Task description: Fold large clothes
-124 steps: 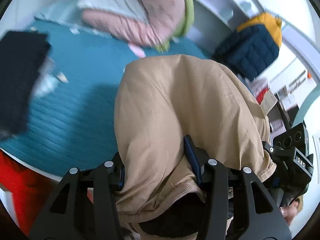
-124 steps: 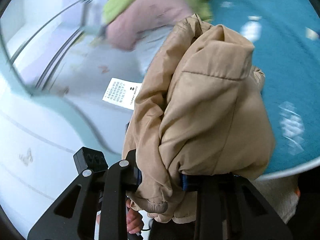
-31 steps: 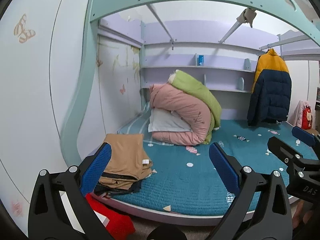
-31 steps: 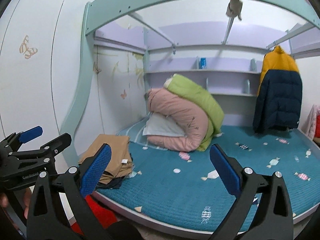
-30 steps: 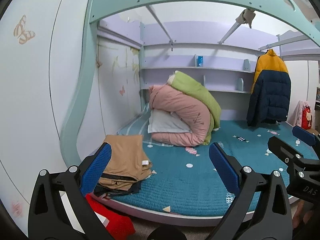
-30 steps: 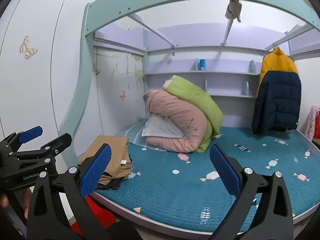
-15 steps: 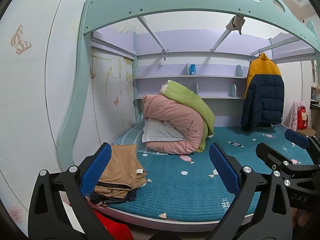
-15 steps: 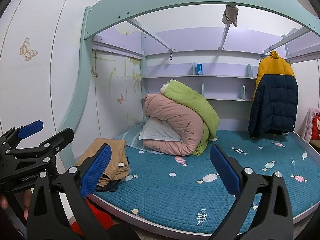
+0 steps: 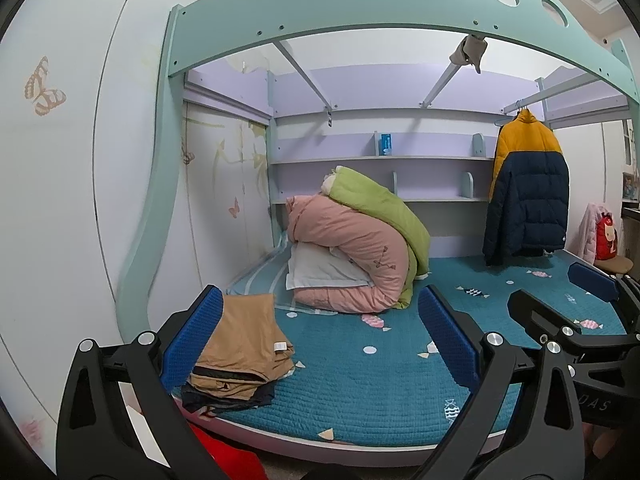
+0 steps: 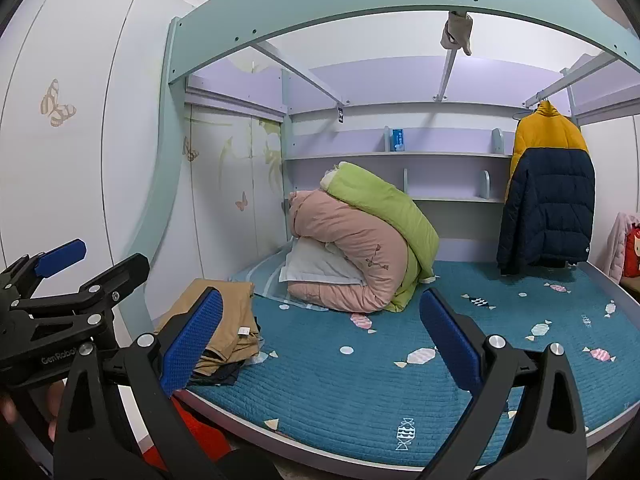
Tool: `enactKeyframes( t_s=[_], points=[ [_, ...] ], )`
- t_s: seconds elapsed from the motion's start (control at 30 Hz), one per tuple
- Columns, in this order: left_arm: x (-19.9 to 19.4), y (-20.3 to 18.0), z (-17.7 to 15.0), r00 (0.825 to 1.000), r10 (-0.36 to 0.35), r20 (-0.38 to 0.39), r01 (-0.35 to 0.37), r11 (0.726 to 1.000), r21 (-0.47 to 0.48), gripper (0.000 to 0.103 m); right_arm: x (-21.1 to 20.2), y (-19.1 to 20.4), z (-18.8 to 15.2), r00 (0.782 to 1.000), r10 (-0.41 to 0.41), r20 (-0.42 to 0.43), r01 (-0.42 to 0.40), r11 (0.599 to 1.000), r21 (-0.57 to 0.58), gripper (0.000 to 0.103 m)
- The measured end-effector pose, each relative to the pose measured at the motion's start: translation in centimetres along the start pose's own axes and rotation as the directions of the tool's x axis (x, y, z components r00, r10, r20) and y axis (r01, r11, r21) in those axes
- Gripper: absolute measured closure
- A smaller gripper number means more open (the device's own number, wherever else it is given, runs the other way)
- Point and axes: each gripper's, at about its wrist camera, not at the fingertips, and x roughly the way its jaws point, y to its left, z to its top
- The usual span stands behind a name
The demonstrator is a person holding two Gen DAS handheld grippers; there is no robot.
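Observation:
A folded tan jacket (image 9: 244, 344) lies on top of a dark folded garment (image 9: 224, 396) at the bed's front left corner; it also shows in the right wrist view (image 10: 224, 324). My left gripper (image 9: 320, 340) is open and empty, held back from the bed. My right gripper (image 10: 320, 336) is open and empty too. The right gripper also shows at the right edge of the left wrist view (image 9: 576, 312), and the left gripper at the left edge of the right wrist view (image 10: 60, 280).
The bed has a teal quilted cover (image 9: 360, 384). Rolled pink and green duvets (image 9: 360, 248) with a pillow sit at the back. A yellow and navy puffer jacket (image 9: 528, 196) hangs at right. Something red (image 9: 224, 456) lies on the floor below the bed's front left.
Four seconds ago both grippers were shut on the tan jacket; now it lies folded on the bed and both are open. Over the last second both cameras have pulled back and tilted slightly up.

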Motion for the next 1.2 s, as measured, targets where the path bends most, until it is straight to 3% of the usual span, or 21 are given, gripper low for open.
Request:
enactKeyframes(
  t_s=[1.2],
  points=[
    [-0.88, -0.55, -0.05, 0.999, 0.047, 0.010, -0.047, 0.999, -0.002, 0.005, -0.51, 0.32, -0.05, 1.000, 0.000, 0.001, 0.000, 1.000, -0.001, 0.008]
  ],
)
